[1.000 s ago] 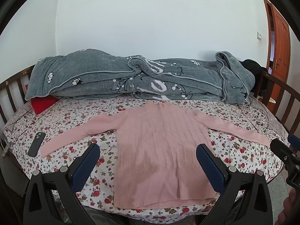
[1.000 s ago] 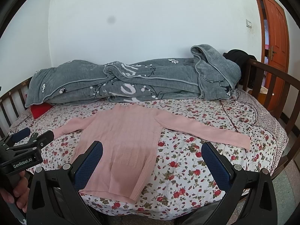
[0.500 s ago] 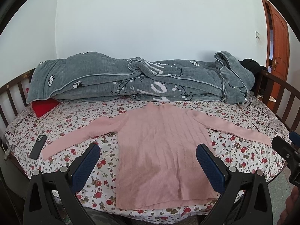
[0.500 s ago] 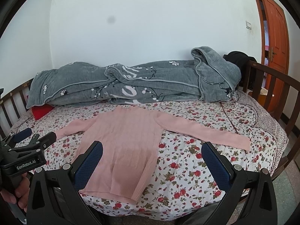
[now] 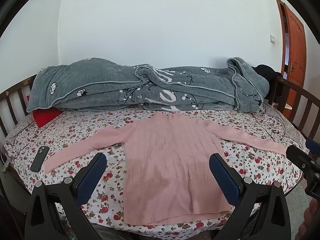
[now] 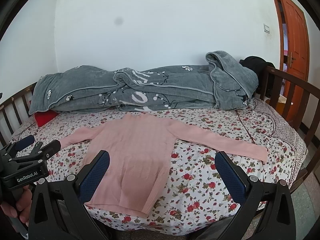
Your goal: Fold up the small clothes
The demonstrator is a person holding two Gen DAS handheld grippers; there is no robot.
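A pink knit sweater (image 5: 170,160) lies flat on the floral bedsheet, front up, both sleeves spread out sideways, hem at the near edge. It also shows in the right wrist view (image 6: 136,150). My left gripper (image 5: 158,176) is open and empty, held in the air in front of the bed over the sweater's lower half. My right gripper (image 6: 163,172) is open and empty, in front of the bed to the right of the sweater's body. The left gripper also shows in the right wrist view (image 6: 38,148) at the left edge.
A rolled grey quilt (image 5: 140,88) lies along the far side of the bed. A black phone (image 5: 40,158) lies by the left sleeve cuff. A red pillow (image 5: 45,116) sits at the back left. Wooden rails (image 6: 290,96) edge both bed ends. An orange door (image 6: 296,32) is at the right.
Both grippers have drawn slightly back and up from the bed, so the sweater sits a little lower and smaller. The sweater has not moved.
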